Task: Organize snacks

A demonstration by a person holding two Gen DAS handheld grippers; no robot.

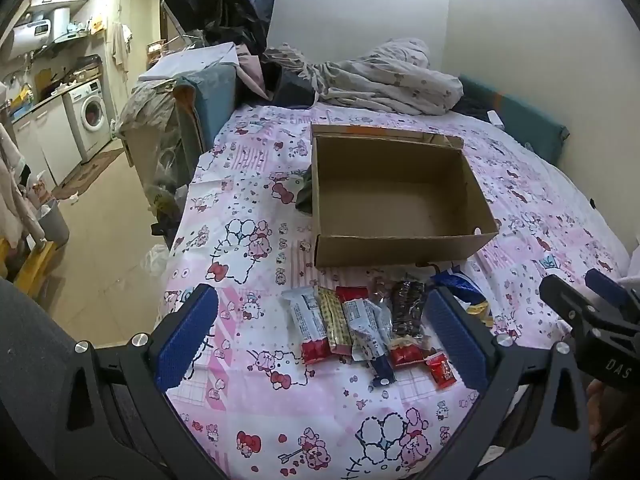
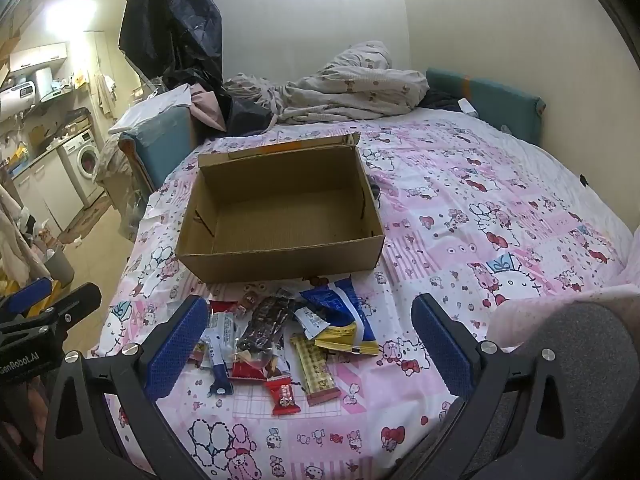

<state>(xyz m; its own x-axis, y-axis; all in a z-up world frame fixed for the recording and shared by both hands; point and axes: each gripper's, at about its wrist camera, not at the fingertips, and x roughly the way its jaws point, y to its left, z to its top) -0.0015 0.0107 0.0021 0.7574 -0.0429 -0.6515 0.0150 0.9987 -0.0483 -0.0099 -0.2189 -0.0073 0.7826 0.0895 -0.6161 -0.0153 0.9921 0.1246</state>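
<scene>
An open brown cardboard box (image 1: pixel 404 245) (image 2: pixel 280 262) sits empty on the pink cartoon-print bed sheet. In front of it lies a pile of wrapped snacks (image 1: pixel 360 326) (image 2: pixel 280 336): white-and-red bars, a yellow checked bar (image 2: pixel 316 366), a dark clear-wrapped snack (image 2: pixel 266 322), a small red candy (image 2: pixel 283 394) and a blue-and-yellow packet (image 2: pixel 344 314). My left gripper (image 1: pixel 320 338) is open and empty, hovering above the pile. My right gripper (image 2: pixel 308 346) is open and empty, above the same pile. The right gripper also shows in the left wrist view (image 1: pixel 592 300), and the left gripper shows in the right wrist view (image 2: pixel 48 300).
A crumpled duvet (image 1: pixel 384 76) and clothes lie at the far end of the bed. A teal cushion (image 2: pixel 484 98) leans on the right wall. Left of the bed are a cluttered chair (image 1: pixel 192 92), a bin (image 1: pixel 54 222) and a washing machine (image 1: pixel 90 114).
</scene>
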